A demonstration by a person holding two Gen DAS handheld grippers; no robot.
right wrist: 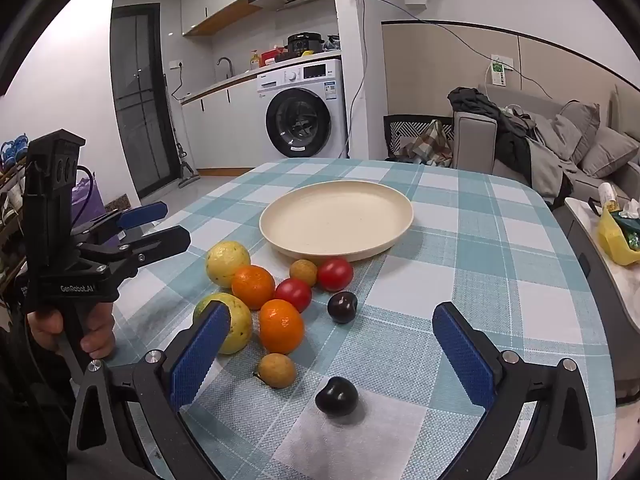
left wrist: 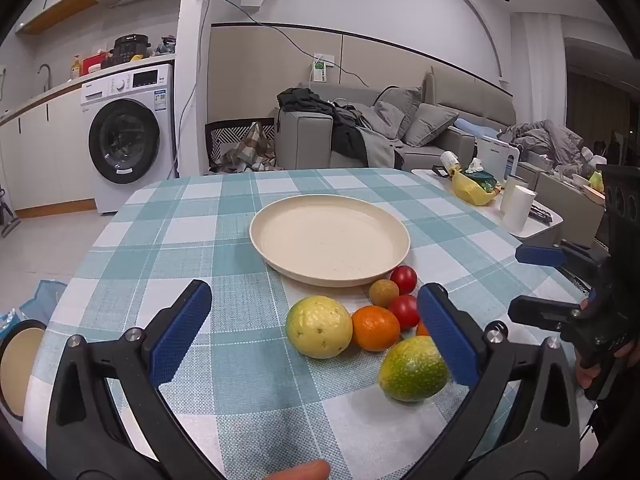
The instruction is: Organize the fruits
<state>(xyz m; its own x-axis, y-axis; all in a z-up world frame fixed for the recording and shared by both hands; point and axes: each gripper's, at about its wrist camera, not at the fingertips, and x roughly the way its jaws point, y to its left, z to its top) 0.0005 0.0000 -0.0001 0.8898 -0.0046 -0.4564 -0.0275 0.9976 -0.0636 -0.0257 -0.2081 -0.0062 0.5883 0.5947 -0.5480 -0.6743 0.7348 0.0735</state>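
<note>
Both grippers spread wide, holding nothing: your left gripper and right gripper hover short of the fruit. Fruits lie loose on the desk; dark plum sits between your right jaws. Empty plate waits beyond them, ready to take fruit.

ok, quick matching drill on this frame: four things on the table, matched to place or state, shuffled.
Things:
1. round cream plate
2. dark purple plum nearest the right wrist camera
3. yellow-green guava farthest back on the left of the pile
4. right gripper

Place or state:
A. touching an orange mandarin
B. empty, behind the fruit pile
C. alone on a white check of the tablecloth, between the blue fingers
D. open, holding nothing

Pairs: 1-B, 2-C, 3-A, 4-D
</note>
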